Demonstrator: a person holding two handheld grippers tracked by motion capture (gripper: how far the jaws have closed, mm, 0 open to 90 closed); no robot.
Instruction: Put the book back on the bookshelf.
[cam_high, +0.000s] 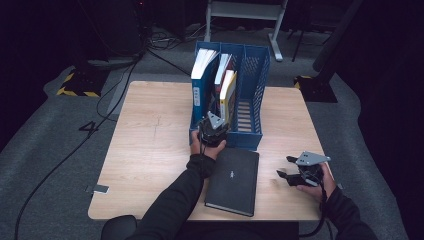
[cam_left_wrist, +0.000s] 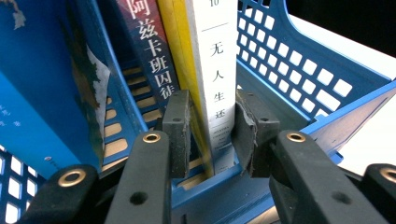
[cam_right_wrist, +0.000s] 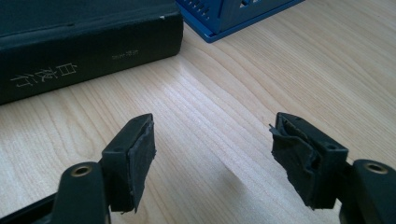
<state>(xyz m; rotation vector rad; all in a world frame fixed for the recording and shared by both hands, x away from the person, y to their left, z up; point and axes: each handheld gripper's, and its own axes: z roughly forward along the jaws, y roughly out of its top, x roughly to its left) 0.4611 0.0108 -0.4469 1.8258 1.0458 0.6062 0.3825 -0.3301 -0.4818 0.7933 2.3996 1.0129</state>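
High view: the left gripper (cam_high: 214, 131) sat at the front of the blue file rack (cam_high: 252, 75), at its middle compartment, where the white-spined book (cam_high: 228, 95) stood upright. The black book (cam_high: 234, 180) lay flat on the wooden table (cam_high: 150, 135). The right gripper (cam_high: 292, 172) rested near the table's right edge. Grey carpet and cables surrounded the table.

Left gripper view: the jaws were clamped on the lower spine of the white-spined book (cam_left_wrist: 217, 79). A stiff, light paperback was judged; its smooth cover could slip, so a grip low on the spine suited it.

Right gripper view: the jaws stood wide apart over bare wood, holding nothing, with the black book (cam_right_wrist: 84, 46) beyond.
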